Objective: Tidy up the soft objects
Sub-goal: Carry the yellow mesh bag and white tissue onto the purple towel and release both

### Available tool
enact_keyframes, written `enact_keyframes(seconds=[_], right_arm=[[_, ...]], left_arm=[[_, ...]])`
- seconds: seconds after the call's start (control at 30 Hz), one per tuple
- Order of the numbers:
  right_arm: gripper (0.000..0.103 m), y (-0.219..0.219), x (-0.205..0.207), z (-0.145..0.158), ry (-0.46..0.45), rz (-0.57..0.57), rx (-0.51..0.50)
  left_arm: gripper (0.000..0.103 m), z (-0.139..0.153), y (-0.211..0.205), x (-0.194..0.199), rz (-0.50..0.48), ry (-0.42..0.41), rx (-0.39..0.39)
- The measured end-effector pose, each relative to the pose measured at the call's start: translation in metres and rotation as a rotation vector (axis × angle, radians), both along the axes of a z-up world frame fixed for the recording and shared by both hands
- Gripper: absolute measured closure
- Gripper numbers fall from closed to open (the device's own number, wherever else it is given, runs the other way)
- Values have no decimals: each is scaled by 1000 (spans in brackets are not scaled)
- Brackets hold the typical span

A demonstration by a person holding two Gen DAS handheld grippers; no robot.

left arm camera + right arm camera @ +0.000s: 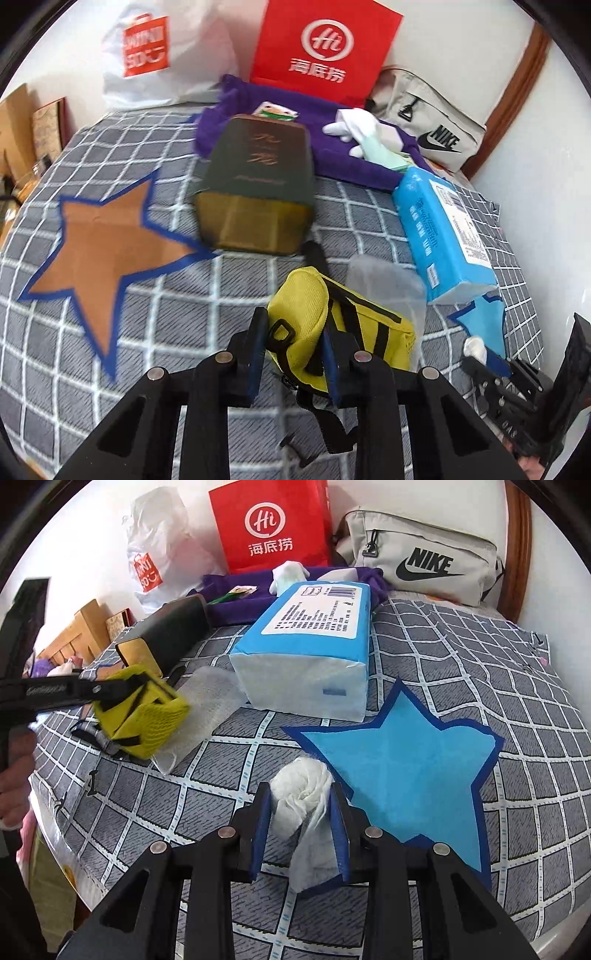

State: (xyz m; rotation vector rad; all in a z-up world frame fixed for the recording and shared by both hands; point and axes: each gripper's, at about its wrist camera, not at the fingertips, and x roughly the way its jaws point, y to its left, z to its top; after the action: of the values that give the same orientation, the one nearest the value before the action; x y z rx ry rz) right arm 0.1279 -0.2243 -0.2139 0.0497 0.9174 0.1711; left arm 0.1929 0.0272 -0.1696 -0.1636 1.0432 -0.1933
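My left gripper point(293, 332) is shut on a small yellow pouch with black straps point(306, 314) and holds it just above the checked bed cover; the pouch also shows in the right wrist view point(144, 716). My right gripper point(301, 805) is shut on a crumpled white tissue wad point(301, 794) beside the light blue star mat point(406, 775). An orange star mat point(107, 243) lies left of the left gripper. A blue tissue pack point(306, 642) lies behind the blue star and also shows in the left wrist view point(443, 229).
A dark green box point(258, 184) lies on its side mid-bed. A clear plastic sheet point(207, 709) lies under the pouch. A purple cloth point(332, 122) with a white toy point(354, 129), a red paper bag point(321, 48), a white plastic bag point(162, 51) and a grey Nike bag point(421, 565) line the back.
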Motion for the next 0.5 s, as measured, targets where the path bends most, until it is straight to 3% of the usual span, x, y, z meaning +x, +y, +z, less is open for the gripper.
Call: enact_keyframes(seconds=[0.13,0.5], right_arm=[[72,0,-1,2,8,-12,6],[72,-4,-15,40,-15,-26,41]], left_arm=[[77,-3,15,-13,39,7,57],[77,16,46,-34,109,-16,-57]])
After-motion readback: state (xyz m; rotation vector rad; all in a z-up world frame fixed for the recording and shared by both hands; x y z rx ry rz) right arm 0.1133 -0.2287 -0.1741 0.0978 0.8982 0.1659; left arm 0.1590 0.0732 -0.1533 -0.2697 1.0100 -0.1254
